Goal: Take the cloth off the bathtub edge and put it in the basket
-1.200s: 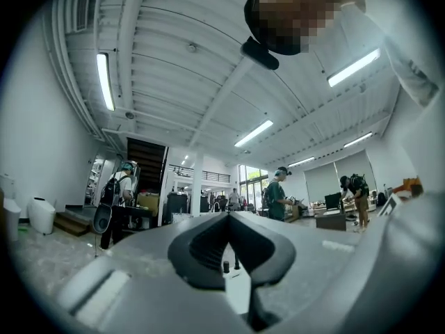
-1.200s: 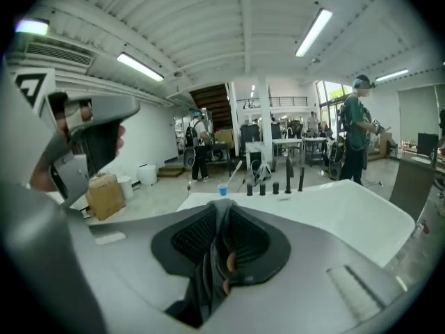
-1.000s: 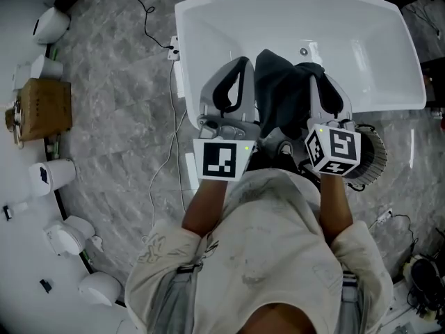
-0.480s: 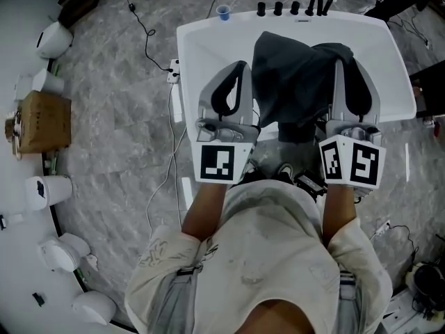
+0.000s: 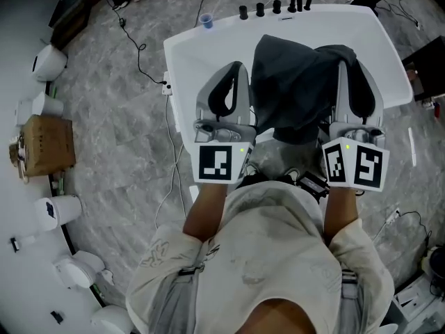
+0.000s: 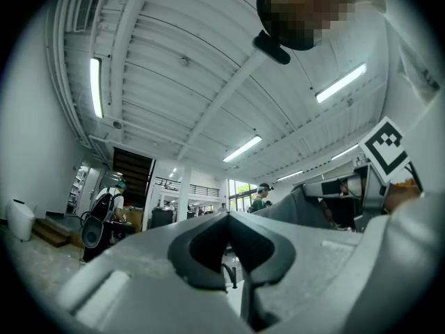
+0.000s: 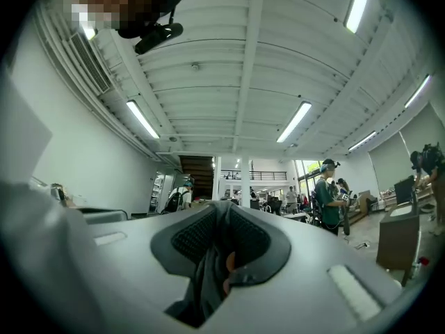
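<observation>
Rising since a second ago, the dark grey cloth (image 5: 292, 82) is now hanging well above the white bathtub (image 5: 188, 54) instead of sitting bunched low at its near edge, and both claws are riding higher over the basin. The right claw (image 7: 221, 218) is clamping a fold of the cloth between its pads, while the left claw (image 5: 241, 67) is sitting pinched together on nothing, the cloth draping just beside it. Lifting is looking done; carrying the cloth across and dropping it into the basket is remaining. That basket, showing earlier beside the right claw, is not appearing in any current view.
</observation>
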The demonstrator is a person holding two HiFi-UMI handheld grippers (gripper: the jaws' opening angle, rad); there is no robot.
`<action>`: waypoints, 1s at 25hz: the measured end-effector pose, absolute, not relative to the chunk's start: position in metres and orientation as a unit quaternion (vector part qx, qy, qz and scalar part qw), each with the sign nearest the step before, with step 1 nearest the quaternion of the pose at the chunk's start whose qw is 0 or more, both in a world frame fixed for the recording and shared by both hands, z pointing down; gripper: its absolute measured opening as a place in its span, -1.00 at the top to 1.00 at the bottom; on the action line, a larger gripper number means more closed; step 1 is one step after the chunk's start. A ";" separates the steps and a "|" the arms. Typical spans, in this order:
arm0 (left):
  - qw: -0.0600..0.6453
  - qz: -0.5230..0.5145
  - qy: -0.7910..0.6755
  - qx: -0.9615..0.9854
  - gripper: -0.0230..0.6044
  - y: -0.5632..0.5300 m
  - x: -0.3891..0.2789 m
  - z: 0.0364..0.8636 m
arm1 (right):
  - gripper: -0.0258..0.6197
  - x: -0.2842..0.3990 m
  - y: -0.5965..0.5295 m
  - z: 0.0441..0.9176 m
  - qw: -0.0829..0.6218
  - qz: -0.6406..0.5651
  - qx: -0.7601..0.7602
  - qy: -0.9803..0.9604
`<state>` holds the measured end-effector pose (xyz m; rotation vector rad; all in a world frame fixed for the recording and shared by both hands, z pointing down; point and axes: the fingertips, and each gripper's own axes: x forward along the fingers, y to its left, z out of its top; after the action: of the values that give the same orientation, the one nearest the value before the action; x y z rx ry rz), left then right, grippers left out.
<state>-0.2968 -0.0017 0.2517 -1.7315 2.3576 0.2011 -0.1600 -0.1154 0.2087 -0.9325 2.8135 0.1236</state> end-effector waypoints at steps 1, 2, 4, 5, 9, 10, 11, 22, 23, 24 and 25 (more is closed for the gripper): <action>0.104 0.068 0.795 -0.594 0.93 -0.005 -0.297 0.251 | 0.73 -0.159 -0.116 0.207 0.086 0.042 -0.320 0.942; 0.104 0.068 0.789 -0.602 0.93 -0.010 -0.296 0.250 | 0.73 -0.156 -0.117 0.206 0.084 0.042 -0.328 0.940; 0.108 0.067 0.776 -0.617 0.93 -0.027 -0.284 0.248 | 0.73 -0.139 -0.126 0.205 0.081 0.042 -0.343 0.935; 0.110 0.067 0.770 -0.625 0.93 -0.038 -0.271 0.249 | 0.73 -0.124 -0.133 0.206 0.080 0.042 -0.352 0.932; 0.104 0.067 0.736 -0.666 0.93 -0.084 -0.213 0.253 | 0.73 -0.055 -0.161 0.210 0.076 0.043 -0.400 0.912; 0.106 0.064 0.724 -0.678 0.93 -0.093 -0.200 0.254 | 0.73 -0.039 -0.165 0.210 0.074 0.045 -0.413 0.907; 0.108 0.062 0.714 -0.689 0.93 -0.102 -0.188 0.255 | 0.72 -0.024 -0.169 0.210 0.072 0.047 -0.426 0.901; 0.106 0.086 0.612 -0.779 0.93 -0.174 -0.043 0.245 | 0.72 0.146 -0.194 0.207 0.059 0.070 -0.560 0.823; 0.105 0.091 0.604 -0.785 0.93 -0.179 -0.030 0.244 | 0.72 0.160 -0.196 0.210 0.056 0.068 -0.570 0.817; 0.103 0.093 0.595 -0.792 0.93 -0.183 -0.018 0.245 | 0.72 0.173 -0.197 0.214 0.053 0.065 -0.581 0.810; 0.101 0.092 0.585 -0.799 0.93 -0.186 -0.007 0.246 | 0.72 0.186 -0.198 0.217 0.051 0.062 -0.592 0.802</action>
<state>-0.0071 -0.1865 0.2464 -2.3605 1.7292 0.2724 0.1860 -0.1975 0.2173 -1.8014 2.4410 0.1884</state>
